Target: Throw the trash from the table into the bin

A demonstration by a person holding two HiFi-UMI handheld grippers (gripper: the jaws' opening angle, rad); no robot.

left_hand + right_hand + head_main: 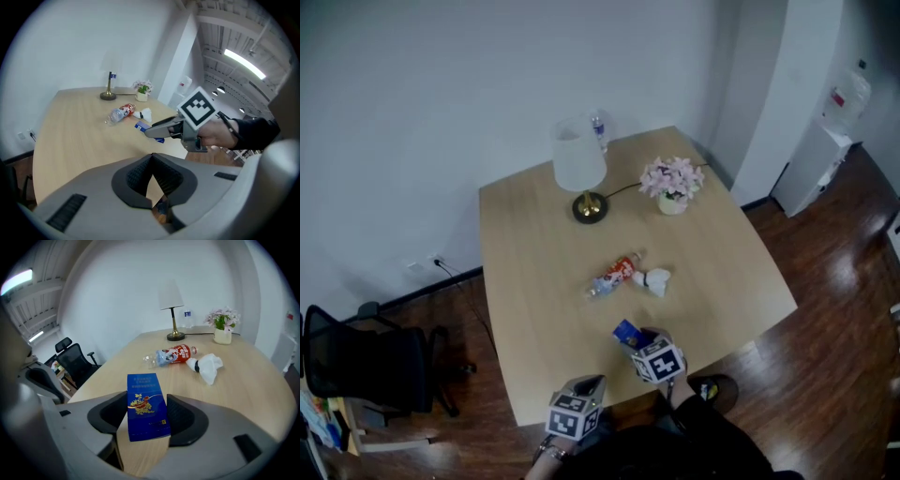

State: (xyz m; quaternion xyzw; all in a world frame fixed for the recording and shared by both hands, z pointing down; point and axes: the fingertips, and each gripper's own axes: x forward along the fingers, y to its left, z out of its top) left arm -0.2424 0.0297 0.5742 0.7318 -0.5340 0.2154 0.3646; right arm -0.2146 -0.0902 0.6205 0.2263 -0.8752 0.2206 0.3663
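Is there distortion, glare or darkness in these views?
Both gripper views are fisheye, with black corners and a curved table edge; the left gripper view has a glaring ceiling light; the head view is dim, its floor shiny; the right gripper view shows the blue box sharp.

The left side of the table (pixel 525 281) is lying bare, offering open passage from the near edge to the far edge. At frame centre a crushed bottle (pixel 614 276) and a white wad (pixel 657 279) are lying just beside each other, obstructing the middle. Toward the upper centre a lamp (pixel 579 164), its cord (pixel 623 190) and a flower pot (pixel 672 185) are occupying the far side. At lower left an office chair (pixel 366 361) is standing near the table's left edge.
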